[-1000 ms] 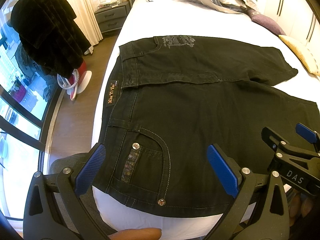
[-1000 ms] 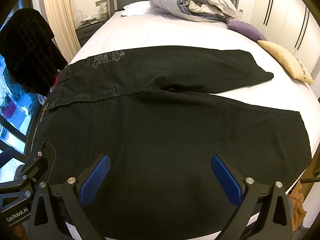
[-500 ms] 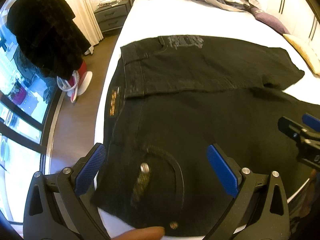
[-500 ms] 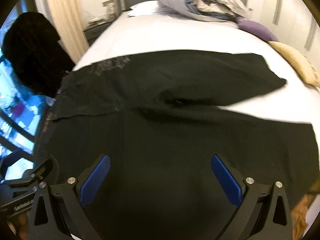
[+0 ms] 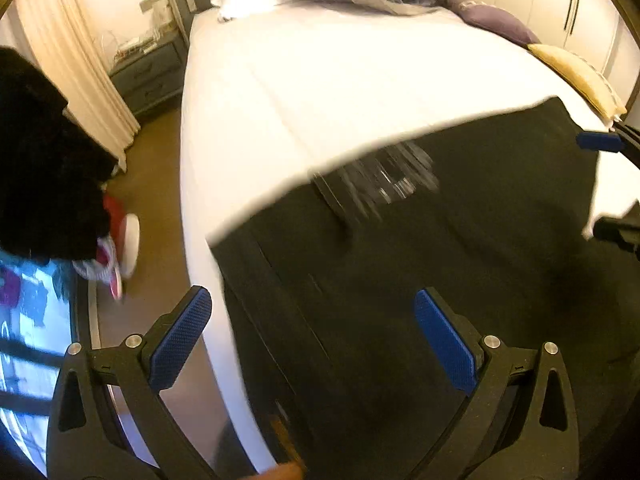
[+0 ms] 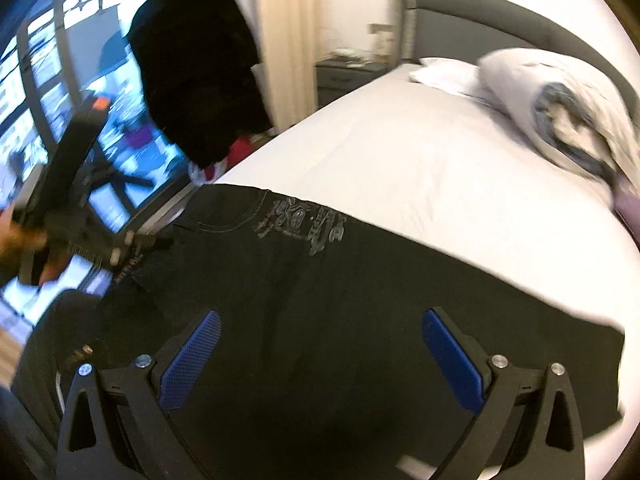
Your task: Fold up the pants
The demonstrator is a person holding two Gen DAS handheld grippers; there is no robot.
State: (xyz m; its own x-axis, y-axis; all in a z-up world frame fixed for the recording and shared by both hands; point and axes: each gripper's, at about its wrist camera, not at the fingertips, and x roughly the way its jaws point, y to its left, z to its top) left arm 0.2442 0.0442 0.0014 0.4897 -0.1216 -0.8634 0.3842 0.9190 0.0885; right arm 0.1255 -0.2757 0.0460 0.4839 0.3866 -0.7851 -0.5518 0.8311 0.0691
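Observation:
Black pants [image 5: 440,264] lie flat on the white bed [image 5: 340,80], waistband toward the left bed edge, a grey embroidered pocket design [image 6: 304,228] on the far half. My left gripper [image 5: 312,340] is open and empty above the waistband near the bed's left edge. My right gripper [image 6: 320,360] is open and empty above the pants' middle. The left gripper also shows in the right wrist view [image 6: 80,216], and the right gripper's blue fingertip in the left wrist view [image 5: 598,142]. Both views are motion-blurred.
A bundled duvet [image 6: 560,112] and pillows lie at the headboard. A purple cushion [image 5: 496,24] and a yellow cushion [image 5: 576,76] lie on the right. A black garment [image 6: 196,76] hangs by the window, left. A nightstand [image 5: 148,76] stands by the curtain.
Both grippers have moved forward over the pants, still open. The left view swung up toward the headboard; the right view swung left toward the window and waistband.

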